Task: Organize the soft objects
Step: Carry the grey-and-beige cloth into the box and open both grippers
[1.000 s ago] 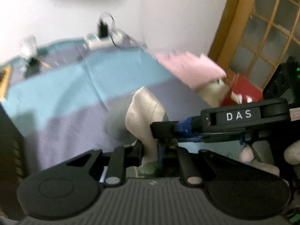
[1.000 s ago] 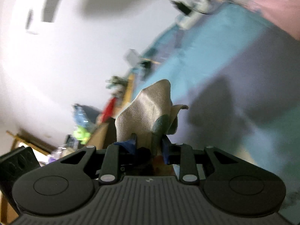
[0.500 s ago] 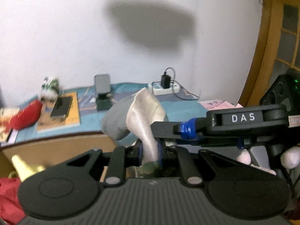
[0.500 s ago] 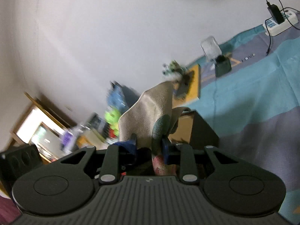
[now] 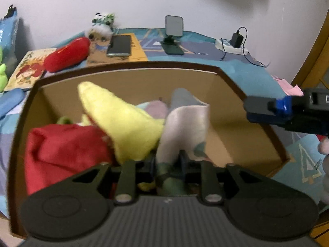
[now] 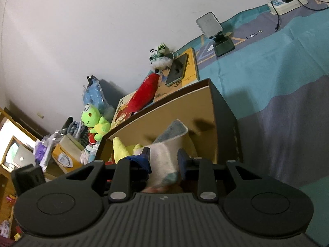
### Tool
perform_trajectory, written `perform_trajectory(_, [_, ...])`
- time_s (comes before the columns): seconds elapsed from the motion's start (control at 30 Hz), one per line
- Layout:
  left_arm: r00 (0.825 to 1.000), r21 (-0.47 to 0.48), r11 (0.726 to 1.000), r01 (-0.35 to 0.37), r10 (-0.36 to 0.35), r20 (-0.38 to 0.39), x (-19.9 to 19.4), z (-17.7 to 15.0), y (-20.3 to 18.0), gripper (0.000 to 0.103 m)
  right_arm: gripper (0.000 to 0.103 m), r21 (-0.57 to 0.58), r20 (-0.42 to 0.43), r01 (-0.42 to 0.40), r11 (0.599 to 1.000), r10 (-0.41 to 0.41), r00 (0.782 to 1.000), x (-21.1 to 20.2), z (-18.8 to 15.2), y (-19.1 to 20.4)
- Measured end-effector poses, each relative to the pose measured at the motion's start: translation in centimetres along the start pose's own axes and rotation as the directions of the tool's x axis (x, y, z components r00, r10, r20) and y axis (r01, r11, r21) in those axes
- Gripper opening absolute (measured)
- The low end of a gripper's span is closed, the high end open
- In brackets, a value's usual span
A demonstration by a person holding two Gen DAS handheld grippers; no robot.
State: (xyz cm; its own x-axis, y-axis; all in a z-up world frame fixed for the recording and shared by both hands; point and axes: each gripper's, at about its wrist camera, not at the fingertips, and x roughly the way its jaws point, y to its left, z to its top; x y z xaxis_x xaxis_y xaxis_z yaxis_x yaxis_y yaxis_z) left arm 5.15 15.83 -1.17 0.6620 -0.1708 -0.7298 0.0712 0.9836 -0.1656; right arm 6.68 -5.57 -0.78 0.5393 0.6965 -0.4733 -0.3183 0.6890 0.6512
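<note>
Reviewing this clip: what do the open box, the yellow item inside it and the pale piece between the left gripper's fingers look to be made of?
Box: likely cardboard; matte tan inner walls, thin dark rim.
Yellow item: seems plush fleece; fuzzy, napped surface, soft folds.
Pale piece: probably knit fabric, perhaps a sock; limp, cream with a grey-green patch, lying between the opening jaws of the left gripper.

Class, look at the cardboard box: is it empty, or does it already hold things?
It already holds things. Inside the open-topped cardboard box lie a red soft item and a yellow one; how full it is underneath cannot be told.
</note>
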Motion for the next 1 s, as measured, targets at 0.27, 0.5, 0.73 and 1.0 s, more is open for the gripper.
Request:
perform_trajectory(0.27, [0.998, 0.044, 0.999, 0.003, -0.006, 0.069, -2.5, 0.0, 4.1, 0.051, 0.013, -0.012, -0.01, 0.051, 0.999, -0.051, 0.999, 2.5, -0.7, 1.3])
perform_trajectory(0.5, [0.995, 0.092, 0.994, 0.051, -0.059, 0.078, -2.7, 0.0, 4.7, 0.016, 0.011, 0.048, -0.013, 0.091, 0.995, -0.091, 0.996, 4.9, -0.5, 1.1])
perform_trajectory(0.73, [0.985, 0.087, 0.985, 0.149, -0.155, 0.079, -4.0, -0.7, 4.5, 0.063, 0.012, 0.009, -0.022, 0.137, 0.991, -0.137, 0.99, 6.5, -0.9, 1.7])
perform_trajectory(1.0, [0.992, 0.148, 0.981, 0.123, -0.124, 0.003, -1.6, -0.9, 2.0, 0.006, 0.01, 0.021, 0.005, 0.126, 0.992, -0.126, 0.992, 5.8, -0.8, 1.6])
